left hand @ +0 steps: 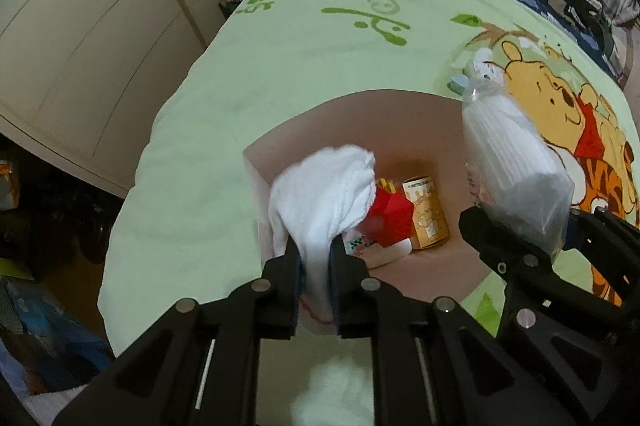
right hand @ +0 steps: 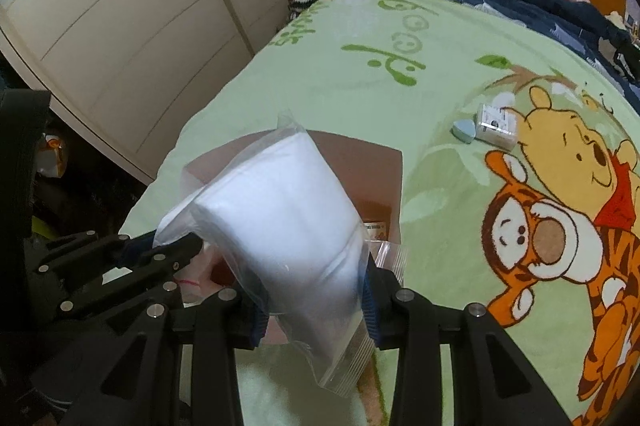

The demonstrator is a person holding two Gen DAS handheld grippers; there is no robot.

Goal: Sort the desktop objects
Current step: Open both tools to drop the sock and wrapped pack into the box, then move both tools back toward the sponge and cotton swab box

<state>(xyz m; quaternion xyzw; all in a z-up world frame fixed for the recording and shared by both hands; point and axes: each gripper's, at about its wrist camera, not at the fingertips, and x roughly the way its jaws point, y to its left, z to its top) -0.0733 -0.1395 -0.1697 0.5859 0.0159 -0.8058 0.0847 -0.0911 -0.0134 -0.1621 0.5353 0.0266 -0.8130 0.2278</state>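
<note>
From the left wrist view, the left hand-held gripper (left hand: 316,254) points steeply down over an open pinkish box (left hand: 360,114) that sits on the green cartoon blanket (left hand: 248,66) covering the bed, near the bed's front edge. A white cloth (left hand: 320,186) hangs between its two fingers, bunched above them and trailing down through the narrow gap; the jaws stand nearly together with the cloth pinched in them. Inside the box lie a red carton-shaped toy (left hand: 390,216), a tan printed cylinder (left hand: 426,212) on its side and a small floral packet (left hand: 362,244), all close together on the box floor. To the right, the right hand-held gripper (left hand: 524,226) comes in over the box's right rim, clenched on a clear plastic bag of white pads (left hand: 512,150). Further back on the blanket, a small blue item (left hand: 458,82) lies beside the bear print.

Over to the right wrist view: the right hand-held gripper (right hand: 316,290) grasps the clear plastic bag of white pads (right hand: 280,210), the bag standing tilted between the blue-padded fingers, its zip end drooping below. The pinkish box (right hand: 380,162) is just behind and beneath it. At the left, the left hand-held gripper (right hand: 168,250) reaches toward the box. Well apart, toward the bed's right side, a small white box (right hand: 496,126) lies touching a blue item (right hand: 464,130).
</note>
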